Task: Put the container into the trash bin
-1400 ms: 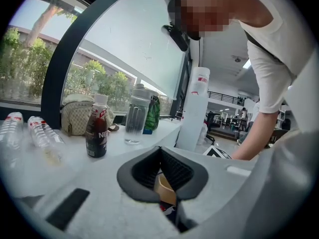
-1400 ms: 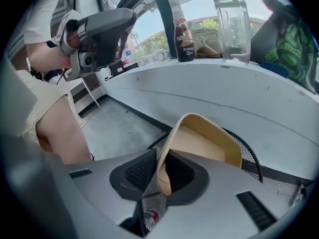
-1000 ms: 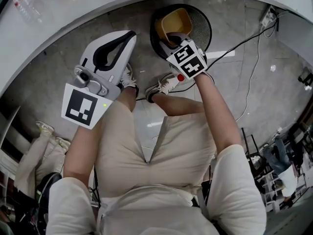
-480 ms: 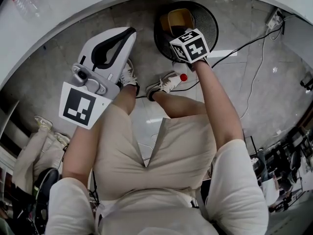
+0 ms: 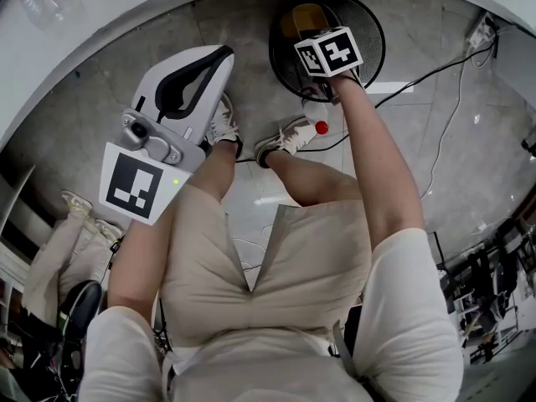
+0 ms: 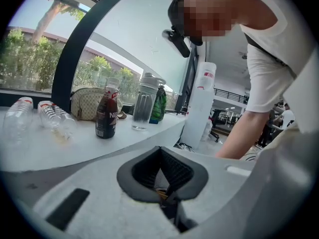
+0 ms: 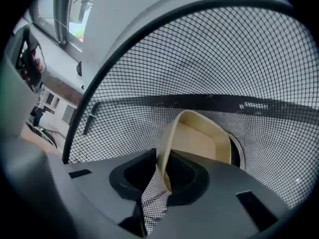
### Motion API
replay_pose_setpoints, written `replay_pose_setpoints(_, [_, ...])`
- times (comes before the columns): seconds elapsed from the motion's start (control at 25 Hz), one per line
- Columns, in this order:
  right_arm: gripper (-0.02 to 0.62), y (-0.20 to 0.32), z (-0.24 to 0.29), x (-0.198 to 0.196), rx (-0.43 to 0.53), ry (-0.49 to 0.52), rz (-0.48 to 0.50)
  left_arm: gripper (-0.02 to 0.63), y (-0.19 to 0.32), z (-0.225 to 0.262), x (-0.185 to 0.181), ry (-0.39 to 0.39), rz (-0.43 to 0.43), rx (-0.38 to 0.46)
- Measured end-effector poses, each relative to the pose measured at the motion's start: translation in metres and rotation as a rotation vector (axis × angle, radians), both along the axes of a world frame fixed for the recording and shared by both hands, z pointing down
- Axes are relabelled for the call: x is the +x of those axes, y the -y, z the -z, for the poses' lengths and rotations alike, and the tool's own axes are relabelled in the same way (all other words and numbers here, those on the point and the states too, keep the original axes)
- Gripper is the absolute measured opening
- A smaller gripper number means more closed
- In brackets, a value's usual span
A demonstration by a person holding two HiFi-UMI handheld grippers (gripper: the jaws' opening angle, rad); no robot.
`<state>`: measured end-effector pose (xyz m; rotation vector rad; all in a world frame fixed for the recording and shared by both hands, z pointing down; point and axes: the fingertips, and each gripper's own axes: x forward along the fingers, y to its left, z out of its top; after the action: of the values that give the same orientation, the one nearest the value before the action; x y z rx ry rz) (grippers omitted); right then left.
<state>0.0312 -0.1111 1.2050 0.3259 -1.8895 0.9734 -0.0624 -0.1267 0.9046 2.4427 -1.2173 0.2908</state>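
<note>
The container [image 5: 303, 17] is a tan plastic tub, tilted inside the round black mesh trash bin [image 5: 368, 57] on the floor ahead of my feet. In the right gripper view the container [image 7: 199, 138] hangs below the bin's rim with the mesh wall [image 7: 224, 68] all around it. My right gripper [image 7: 162, 176] is shut on the container's thin edge. In the head view its marker cube [image 5: 329, 51] covers the jaws. My left gripper [image 5: 219, 57] is held up at the left, its tips together and nothing visible between them; in its own view it [image 6: 167, 195] points over the counter.
A curved white counter [image 5: 100, 15] arcs across the top left. On it stand a dark bottle [image 6: 106, 114], a clear bottle [image 6: 142, 103] and a beige bag [image 6: 87, 102]. My shoes [image 5: 289, 136] are beside the bin. A black cable [image 5: 435, 115] crosses the floor at the right.
My right gripper has sunk into the trash bin with the container and rolled. The container now shows less behind the marker cube. My left gripper has stayed where it was.
</note>
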Motion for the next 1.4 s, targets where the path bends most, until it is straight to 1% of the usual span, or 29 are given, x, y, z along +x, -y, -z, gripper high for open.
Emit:
replay_pose_setpoints(0.12, [0.061,0.0,-0.006,0.001,-0.047,-0.016,-0.01,0.015,-0.004,0.0,0.0,-0.001,0.005,-0.006])
replay_pose_setpoints(0.2, [0.07,0.0,-0.009,0.001,-0.048,-0.03,0.006,0.015,-0.007,-0.001,0.002,0.002,0.002,-0.011])
replay_pose_setpoints(0.24, [0.097,0.0,-0.009,0.001,-0.046,-0.036,0.009,0.015,-0.009,-0.001,0.003,0.004,0.002,-0.015])
replay_pose_setpoints(0.28, [0.138,0.0,-0.008,0.0,-0.044,-0.039,0.01,0.015,-0.011,0.0,0.003,0.005,0.001,-0.018])
replay_pose_setpoints(0.32, [0.172,0.0,-0.006,0.0,-0.035,-0.042,0.012,0.015,-0.012,0.001,0.004,0.006,0.002,-0.022])
replay_pose_setpoints(0.44, [0.21,-0.001,0.005,-0.004,0.017,-0.05,0.047,0.015,-0.014,0.01,0.004,0.011,0.001,-0.02])
replay_pose_setpoints(0.56, [0.227,-0.005,0.017,-0.003,0.065,-0.065,0.079,0.015,-0.016,0.023,0.003,0.014,0.004,-0.012])
replay_pose_setpoints(0.6, [0.244,-0.005,0.02,-0.002,0.07,-0.069,0.075,0.015,-0.016,0.028,0.003,0.013,0.008,-0.008])
replay_pose_setpoints(0.72, [0.254,-0.009,0.028,0.002,0.067,-0.087,0.076,0.015,-0.014,0.041,0.001,0.008,0.019,0.004])
replay_pose_setpoints(0.92, [0.282,-0.011,0.031,0.004,0.113,-0.152,0.175,0.015,-0.018,0.056,-0.002,-0.005,0.031,0.016])
replay_pose_setpoints(1.12, [0.305,-0.003,0.026,0.002,0.18,-0.214,0.289,0.015,-0.029,0.052,-0.012,0.0,0.031,-0.007])
replay_pose_setpoints(1.32, [0.341,0.004,0.02,0.002,0.267,-0.297,0.373,0.015,-0.037,0.046,-0.029,-0.002,0.045,-0.029])
replay_pose_setpoints(1.4, [0.356,0.006,0.022,0.002,0.298,-0.312,0.375,0.015,-0.036,0.048,-0.032,-0.002,0.04,-0.019])
